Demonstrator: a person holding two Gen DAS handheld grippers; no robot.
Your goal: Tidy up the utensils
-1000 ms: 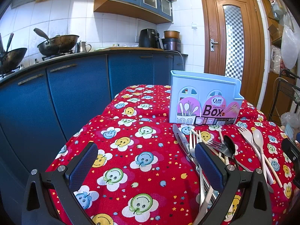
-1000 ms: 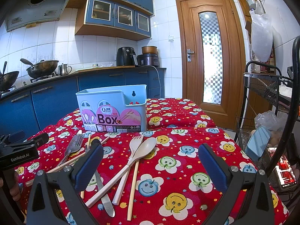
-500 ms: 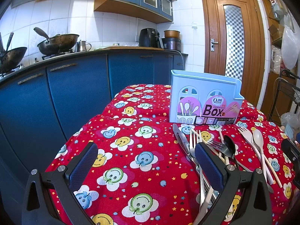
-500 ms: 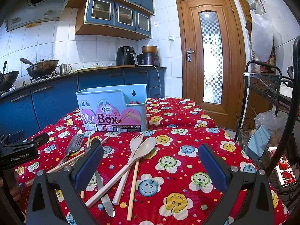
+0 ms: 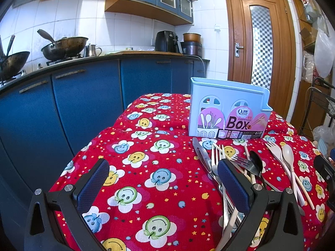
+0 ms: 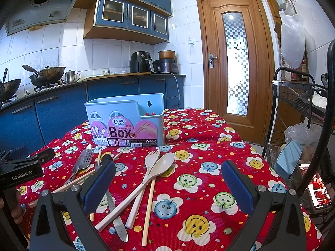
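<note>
A kitchen table in a red smiley-print cloth (image 6: pixel 188 215), with cutlery scattered and nothing yet sorted: 2 handheld grippers hover over the near edge, both spread wide and holding nothing. The right gripper (image 6: pixel 168 183) faces a pale plastic spoon (image 6: pixel 146 179) and matching fork (image 6: pixel 144 173), which cross just ahead of its left finger, heads pointing away toward the light-blue chopsticks box (image 6: pixel 125 121) standing beyond them. Their handles run back toward the gripper on a slant, so a pinch there looks the easiest start. A wooden chopstick (image 6: pixel 149 205) lies alongside them, nearly in line with the gripper's reach. The left gripper (image 5: pixel 163 179) looks over bare cloth; the metal pile, with its knife (image 5: pixel 202 154), forks (image 5: pixel 215 161) and dark spoon (image 5: pixel 256 163), lies off its right finger, long axes also running toward the box. By this view the right gripper is nearer the plastic pair, the left nearer the steel. The box sits straight ahead of both, well beyond the utensils.
</note>
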